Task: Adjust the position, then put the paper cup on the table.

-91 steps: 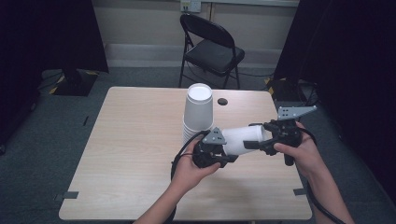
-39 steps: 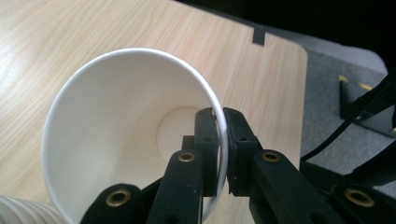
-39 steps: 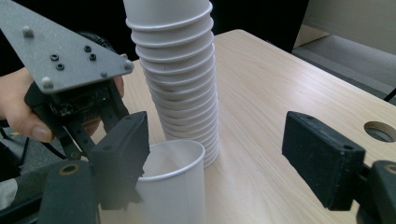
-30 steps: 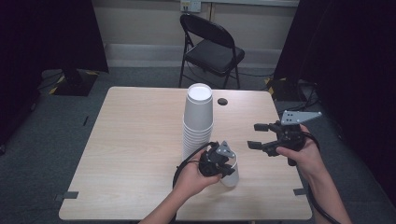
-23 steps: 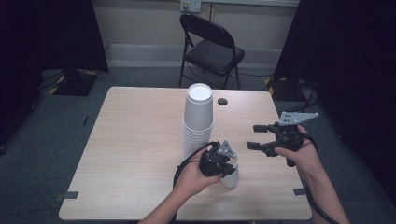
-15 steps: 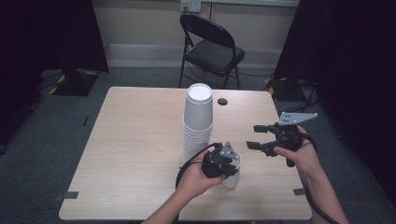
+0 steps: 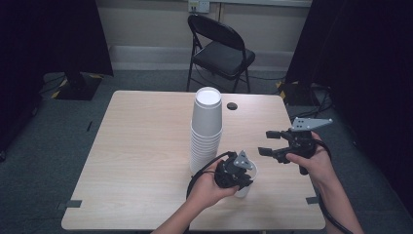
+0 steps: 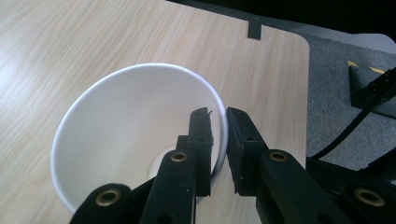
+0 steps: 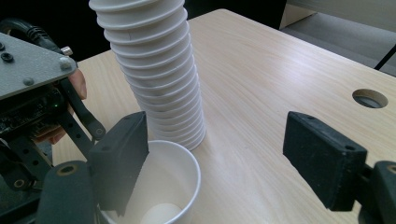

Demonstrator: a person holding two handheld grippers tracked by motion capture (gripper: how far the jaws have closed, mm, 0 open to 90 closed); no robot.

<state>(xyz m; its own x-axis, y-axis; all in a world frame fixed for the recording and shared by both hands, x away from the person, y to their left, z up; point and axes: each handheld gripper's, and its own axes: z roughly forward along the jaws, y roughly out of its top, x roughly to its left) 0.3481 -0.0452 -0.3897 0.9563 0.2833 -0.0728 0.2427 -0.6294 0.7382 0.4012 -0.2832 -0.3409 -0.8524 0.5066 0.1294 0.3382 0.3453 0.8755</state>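
Observation:
A single white paper cup (image 7: 246,188) stands upright on the table near its front edge. My left gripper (image 7: 238,178) is shut on its rim. In the left gripper view one jaw is inside the cup (image 8: 126,121) and the other outside, with the left gripper (image 8: 218,114) pinching the wall. My right gripper (image 7: 265,142) hovers open to the right of the cup, holding nothing. In the right gripper view the cup (image 9: 180,177) sits low between the wide jaws of the right gripper (image 9: 224,154). A tall stack of white cups (image 7: 206,129) stands just behind.
The light wooden table (image 7: 136,146) has a round cable hole (image 7: 232,106) at its far edge. A black folding chair (image 7: 221,53) stands beyond it. The cup stack (image 9: 159,70) rises close to the single cup, and the left hand holds its gripper (image 9: 32,93) beside it.
Three seconds ago both grippers held the cup sideways above the table. The right one has let go and opened; the left one has stood the cup upright. Little has moved in the last second.

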